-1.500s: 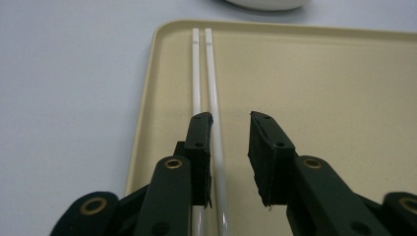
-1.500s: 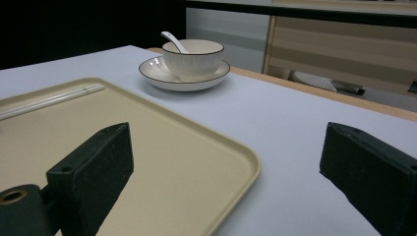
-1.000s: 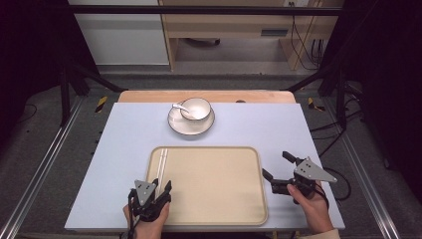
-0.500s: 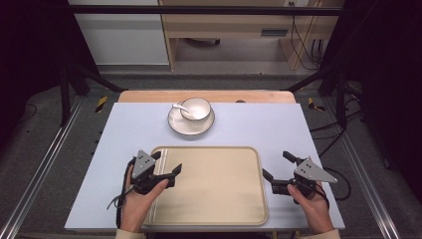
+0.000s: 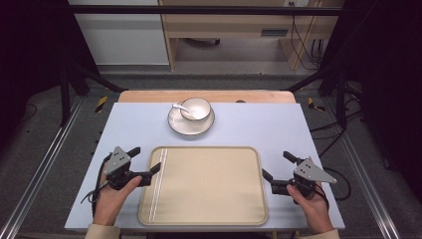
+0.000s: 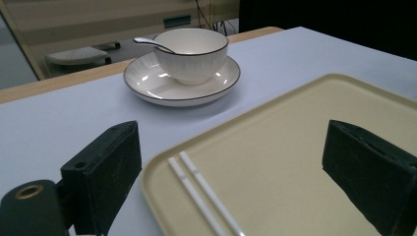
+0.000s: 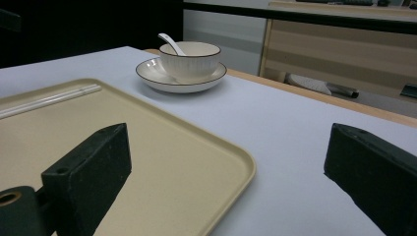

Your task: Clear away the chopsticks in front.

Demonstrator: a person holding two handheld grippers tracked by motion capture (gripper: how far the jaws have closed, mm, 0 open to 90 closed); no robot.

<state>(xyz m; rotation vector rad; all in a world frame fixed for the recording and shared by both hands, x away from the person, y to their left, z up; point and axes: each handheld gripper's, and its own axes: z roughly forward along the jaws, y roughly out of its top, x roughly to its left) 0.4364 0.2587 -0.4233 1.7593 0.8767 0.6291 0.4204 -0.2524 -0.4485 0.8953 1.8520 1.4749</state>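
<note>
High view: the left gripper (image 5: pixel 147 163) is hovering at 9 o'clock of the tray (image 5: pixel 209 219), its fingers having just been opening, now spread wide with nothing between them. The chopsticks (image 5: pixel 157 184) — two, white, side by side — are lying along the tray's left edge, just past the fingertips. The right gripper (image 5: pixel 277 172) is waiting at the tray's 3 o'clock, fingers spread and empty. At 12 o'clock, apart from the tray, one plate (image 5: pixel 175 124) is carrying one bowl (image 5: pixel 197 108) with one spoon (image 5: pixel 179 106) leaning in it. All of it is sitting on the pale tabletop (image 5: pixel 259 124).

Left gripper view: the fingers (image 6: pixel 105 172) are standing wide open across the tray (image 6: pixel 295 142) corner, the chopsticks (image 6: pixel 201 194) running between them on the tray floor, untouched. The plate (image 6: pixel 147 83), bowl (image 6: pixel 192 51) and spoon (image 6: pixel 147 43) are resting at 12 o'clock.

Right gripper view: the fingers (image 7: pixel 91 172) are gaping over the tray's (image 7: pixel 206 162) near rim, holding nothing; the chopsticks (image 7: pixel 49 101) are lying at 10 o'clock, the bowl (image 7: pixel 189 56) on its plate (image 7: pixel 157 78) at 12 o'clock with the spoon (image 7: pixel 169 43) in it.

Judging by this, the chopsticks look placed and let go — the setting-down step seems to be finishing. The next move is likely calling for the plate and bowl to be brought onto the tray, with a level lift so the spoon is not tipping out.
</note>
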